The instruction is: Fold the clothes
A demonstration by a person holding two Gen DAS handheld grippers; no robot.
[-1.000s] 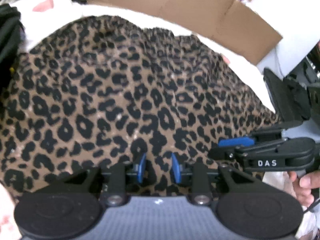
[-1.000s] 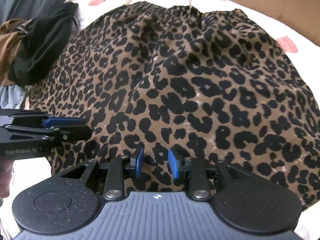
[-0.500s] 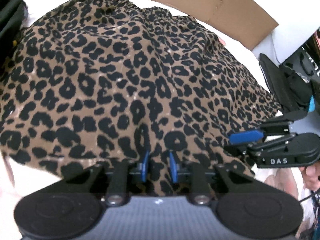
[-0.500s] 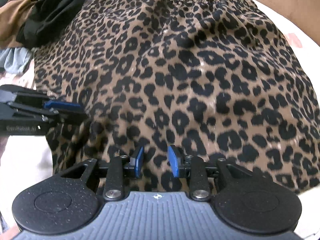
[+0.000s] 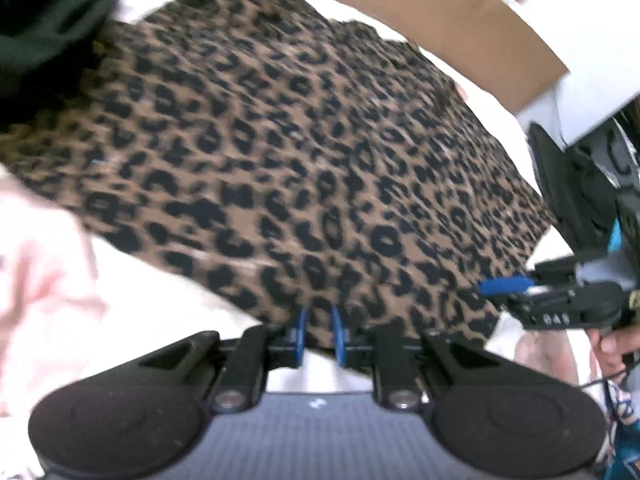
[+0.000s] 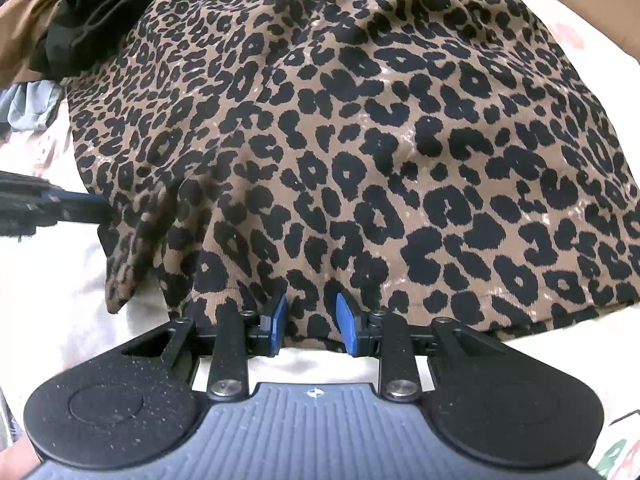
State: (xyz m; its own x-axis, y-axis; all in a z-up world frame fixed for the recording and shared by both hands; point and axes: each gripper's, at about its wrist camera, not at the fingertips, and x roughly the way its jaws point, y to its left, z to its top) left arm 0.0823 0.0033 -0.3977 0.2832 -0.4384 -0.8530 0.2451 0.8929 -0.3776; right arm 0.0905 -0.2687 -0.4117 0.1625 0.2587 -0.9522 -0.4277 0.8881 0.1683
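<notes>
Left wrist view, blurred: soft leopard-print garment (image 5: 304, 152), seemingly gathered.

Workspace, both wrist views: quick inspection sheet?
Surface: white bedsheet with faint pink prints.
Job's things: leopard-print skirt, near hem lifted and bunched.
Clutter: black garment and brown garment at the skirt's far left; cardboard behind.
Grippers: left gripper has just been closing, hem between its pads; right gripper holds hem fabric between its pads.
Cables: thin black cable by the right hand.
Surroundings: dark equipment at the bed's right edge, blurred.
</notes>
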